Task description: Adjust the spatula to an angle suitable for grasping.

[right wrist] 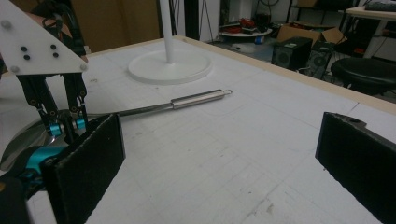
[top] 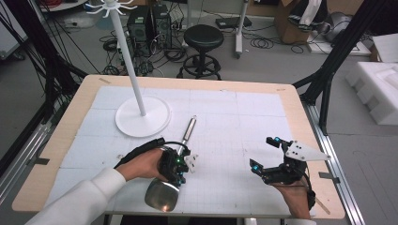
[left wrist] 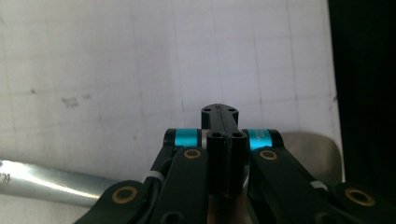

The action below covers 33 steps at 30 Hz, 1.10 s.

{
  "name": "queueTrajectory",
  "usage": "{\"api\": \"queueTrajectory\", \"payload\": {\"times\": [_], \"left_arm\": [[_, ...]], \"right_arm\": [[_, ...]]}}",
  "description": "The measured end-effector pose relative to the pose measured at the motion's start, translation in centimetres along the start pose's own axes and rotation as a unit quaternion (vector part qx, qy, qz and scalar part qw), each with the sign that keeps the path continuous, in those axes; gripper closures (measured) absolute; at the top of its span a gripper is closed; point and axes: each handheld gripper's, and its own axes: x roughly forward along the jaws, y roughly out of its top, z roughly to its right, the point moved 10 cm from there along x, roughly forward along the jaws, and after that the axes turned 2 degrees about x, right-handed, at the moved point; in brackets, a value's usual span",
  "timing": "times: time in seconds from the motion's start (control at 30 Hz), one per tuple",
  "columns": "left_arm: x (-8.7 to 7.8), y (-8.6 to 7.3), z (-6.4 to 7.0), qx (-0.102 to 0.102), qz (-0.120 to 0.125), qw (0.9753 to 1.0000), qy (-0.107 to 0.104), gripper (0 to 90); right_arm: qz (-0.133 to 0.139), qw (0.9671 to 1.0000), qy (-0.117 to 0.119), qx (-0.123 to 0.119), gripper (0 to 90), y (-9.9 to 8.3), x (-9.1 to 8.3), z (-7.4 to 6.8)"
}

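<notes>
The left gripper (top: 177, 165), jaws pressed together over the ladle (top: 170, 174) near its bowl, stood far nearer than the wide-open, empty right gripper (top: 264, 155), the handle running away toward the white stand (top: 142, 116).

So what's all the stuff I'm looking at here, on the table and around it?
Metal ladle: one, silver, lying on the table mat, bowl at the near edge, handle pointing toward the stand.
Stand: one, white, round base on the mat at far left, pole rising to hooks.
Table: one, wood rim, white gridded mat.
Stool: one, black, on the floor beyond the table.
Computer towers: two, black, on the floor behind the stand.
Foam blocks: white, on the floor at right.
Left gripper: black, jaws shut, at the ladle's neck.
Right gripper: black, jaws open, above the mat.
</notes>
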Motion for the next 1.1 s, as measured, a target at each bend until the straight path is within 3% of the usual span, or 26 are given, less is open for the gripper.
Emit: {"api": "queueTrajectory", "payload": {"times": [0.1,0.37,1.1], "left_arm": [[-0.3,-0.1,0.0,0.000,0.003,1.0000,0.001,90.0],[-0.5,-1.0,0.4,0.007,-0.015,0.9999,0.001,90.0],[-2.5,-5.4,0.5,-0.026,-0.019,0.9992,0.023,90.0]], "right_arm": [[-0.001,1.0000,0.002,-0.001,0.3,0.0,0.0,-0.1],[0.000,1.0000,-0.001,-0.001,0.4,0.0,-0.1,0.0],[-0.006,1.0000,-0.001,-0.002,0.4,-0.1,0.0,0.0]]}}
